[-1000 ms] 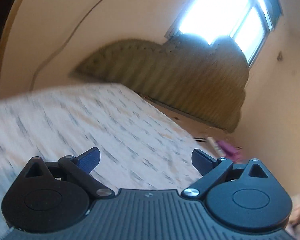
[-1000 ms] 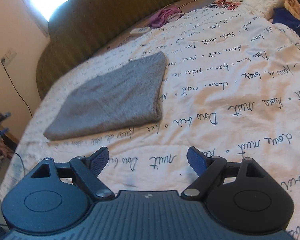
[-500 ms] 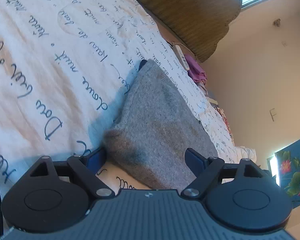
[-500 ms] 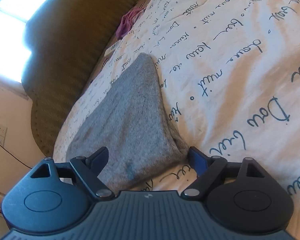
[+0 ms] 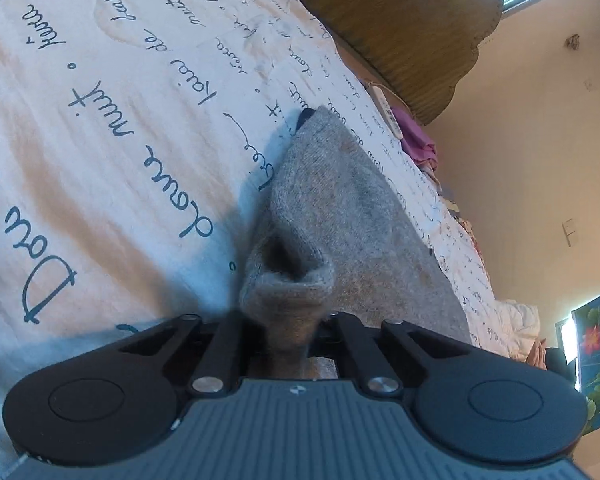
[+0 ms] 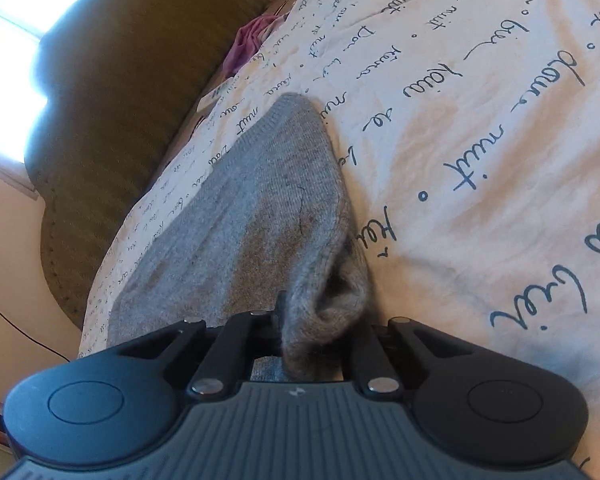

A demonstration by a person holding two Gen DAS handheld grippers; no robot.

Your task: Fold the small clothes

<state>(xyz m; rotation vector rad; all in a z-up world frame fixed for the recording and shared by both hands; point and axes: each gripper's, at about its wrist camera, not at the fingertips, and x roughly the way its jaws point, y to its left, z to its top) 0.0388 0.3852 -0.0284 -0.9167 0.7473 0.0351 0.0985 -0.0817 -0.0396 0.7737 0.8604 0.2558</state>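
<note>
**Both grippers pinched on one grey knit**

I see one folded grey garment point(image 5: 340, 216) — soft, fuzzy knit, roughly rectangular — lying on the bed sheet point(image 5: 100, 140), which is cream cotton printed with looping dark script. My left gripper point(image 5: 290, 330) has its jaws clamped on a bunched near corner; my right gripper point(image 6: 314, 334) grips the other near corner likewise. Behind stands one ribbed olive headboard point(image 6: 120, 80).

The white bedspread point(image 5: 100, 128) was printed all over with dark blue handwriting. In the left view I could make out "Dou", "nuit" and "de"; the right view point(image 6: 480, 128) showed "nuit", "de" and "Dou" again. The smaller words stayed unreadable.
</note>
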